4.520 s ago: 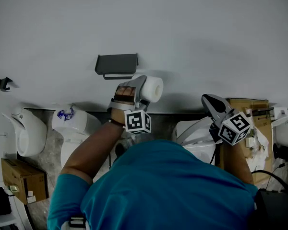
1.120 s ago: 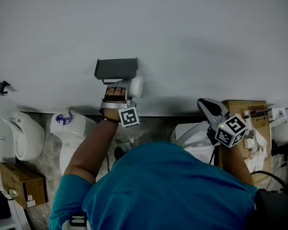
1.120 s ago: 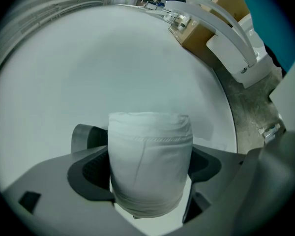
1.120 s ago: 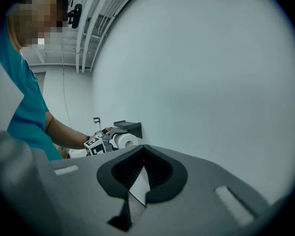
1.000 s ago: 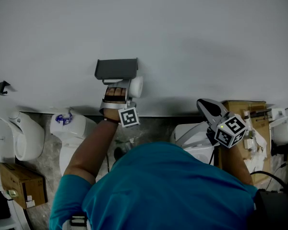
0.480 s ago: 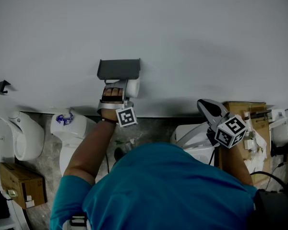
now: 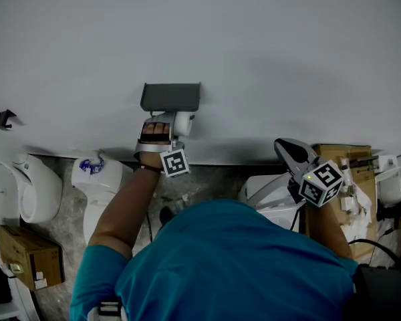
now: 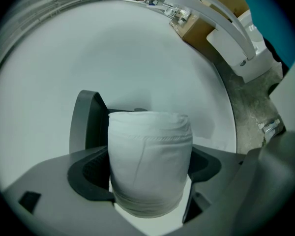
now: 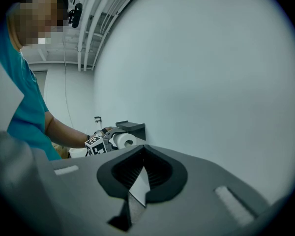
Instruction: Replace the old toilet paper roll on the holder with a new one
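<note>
toilet paper roll [image 8: 150,161] fills the left gripper view, clamped side to side between the dark ribbed pads of the left gripper [image 7: 176,124], whose fingers are clenched on it. only this close view shows the paper's surface. it is soft and white, with a fine perforation line across the upper part and a loose sheet edge running down its face.

the right gripper view, from the side, gives what the others lack: the roll's round end and hollow core, tucked just under the flat top of the holder [image 9: 132,128]. no view settles whether the roll sits on the holder's bar.

the head view shows the roll as a small white cylinder just below the holder. the holder is a dark grey, boxy, matt shelf fixed to the plain white wall [image 7: 287,45].

the right gripper [image 9: 140,181] hangs well apart to the right. its fingers are pressed together on nothing, with only a thin sliver of light between the pads.

below the wall lie a speckled stone floor [image 7: 207,179], a glossy white toilet [image 7: 267,189] and a brown cardboard box [image 7: 344,152].
</note>
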`<state>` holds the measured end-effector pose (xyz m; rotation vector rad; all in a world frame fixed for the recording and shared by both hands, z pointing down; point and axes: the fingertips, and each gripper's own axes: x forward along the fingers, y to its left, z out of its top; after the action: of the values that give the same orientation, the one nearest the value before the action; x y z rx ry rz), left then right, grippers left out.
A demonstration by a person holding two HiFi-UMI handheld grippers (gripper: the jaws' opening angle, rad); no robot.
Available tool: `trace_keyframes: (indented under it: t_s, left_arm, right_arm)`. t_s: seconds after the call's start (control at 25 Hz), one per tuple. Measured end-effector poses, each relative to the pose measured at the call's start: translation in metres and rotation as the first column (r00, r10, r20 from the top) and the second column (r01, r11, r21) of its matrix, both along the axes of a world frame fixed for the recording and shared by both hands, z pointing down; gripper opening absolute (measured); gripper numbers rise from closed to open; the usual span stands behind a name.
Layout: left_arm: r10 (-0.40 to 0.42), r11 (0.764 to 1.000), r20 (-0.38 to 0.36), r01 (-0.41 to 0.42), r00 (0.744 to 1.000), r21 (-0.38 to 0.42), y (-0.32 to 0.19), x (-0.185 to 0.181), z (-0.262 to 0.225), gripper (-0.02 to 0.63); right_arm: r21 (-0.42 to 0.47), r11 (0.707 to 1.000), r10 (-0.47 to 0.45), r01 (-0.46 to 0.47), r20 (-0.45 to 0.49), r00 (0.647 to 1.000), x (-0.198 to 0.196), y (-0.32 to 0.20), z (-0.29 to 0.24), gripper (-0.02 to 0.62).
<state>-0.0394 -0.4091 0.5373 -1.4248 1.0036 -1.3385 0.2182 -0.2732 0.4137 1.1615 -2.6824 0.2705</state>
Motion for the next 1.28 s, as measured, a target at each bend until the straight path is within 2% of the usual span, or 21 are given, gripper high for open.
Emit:
trace_keyframes:
  t_s: [0.2, 0.32, 0.44, 0.52, 0.6, 0.72, 0.92, 1.0, 1.16, 1.28]
  left_arm:
    - [-0.010, 0.995, -0.013, 0.009, 1.000, -0.098, 0.008, -0.002, 0.008, 0.454]
    - [0.000, 1.000, -0.005, 0.000, 1.000, -0.022, 0.002, -0.007, 0.000, 0.454]
    - [-0.017, 0.999, 0.001, 0.017, 1.000, -0.049, 0.004, -0.014, 0.007, 0.453]
    - [-0.021, 0.999, 0.021, 0.021, 1.000, -0.026, 0.001, -0.019, 0.005, 0.454]
    - [-0.014, 1.000, 0.009, 0.014, 1.000, -0.010, -0.001, -0.020, 0.001, 0.454]
    - [-0.020, 0.996, -0.022, 0.018, 1.000, -0.085, 0.005, -0.020, 0.007, 0.454]
    - [-0.024, 0.990, -0.040, 0.018, 0.999, -0.142, 0.011, -0.022, 0.009, 0.453]
    - [-0.023, 0.990, -0.035, 0.017, 0.999, -0.137, 0.011, -0.024, 0.008, 0.453]
    - [-0.024, 0.997, -0.003, 0.023, 1.000, -0.071, 0.004, -0.030, 0.005, 0.453]
    - [-0.021, 0.998, -0.010, 0.020, 1.000, -0.059, 0.003, -0.030, 0.003, 0.453]
  right_arm:
    - [-0.002, 1.000, -0.010, 0.010, 0.000, 1.000, -0.008, 0.001, 0.000, 0.002]
    - [0.002, 1.000, -0.018, 0.018, -0.006, 1.000, -0.014, 0.001, -0.001, 0.002]
    - [0.004, 1.000, -0.014, 0.014, -0.008, 1.000, -0.015, 0.002, -0.003, 0.002]
    - [0.003, 1.000, -0.014, 0.014, -0.009, 1.000, -0.016, 0.003, -0.003, 0.002]
    - [0.002, 1.000, -0.015, 0.015, -0.011, 1.000, -0.017, 0.003, -0.003, 0.002]
    - [0.000, 1.000, -0.017, 0.017, -0.013, 1.000, -0.018, 0.003, -0.002, 0.002]
    - [0.005, 1.000, -0.021, 0.021, -0.016, 1.000, -0.021, 0.004, -0.004, 0.002]
    - [0.007, 1.000, -0.022, 0.022, -0.018, 1.000, -0.021, 0.004, -0.005, 0.002]
    - [0.010, 1.000, -0.017, 0.018, -0.020, 1.000, -0.021, 0.004, -0.006, 0.002]
    - [0.009, 1.000, -0.012, 0.012, -0.020, 1.000, -0.020, 0.004, -0.006, 0.002]
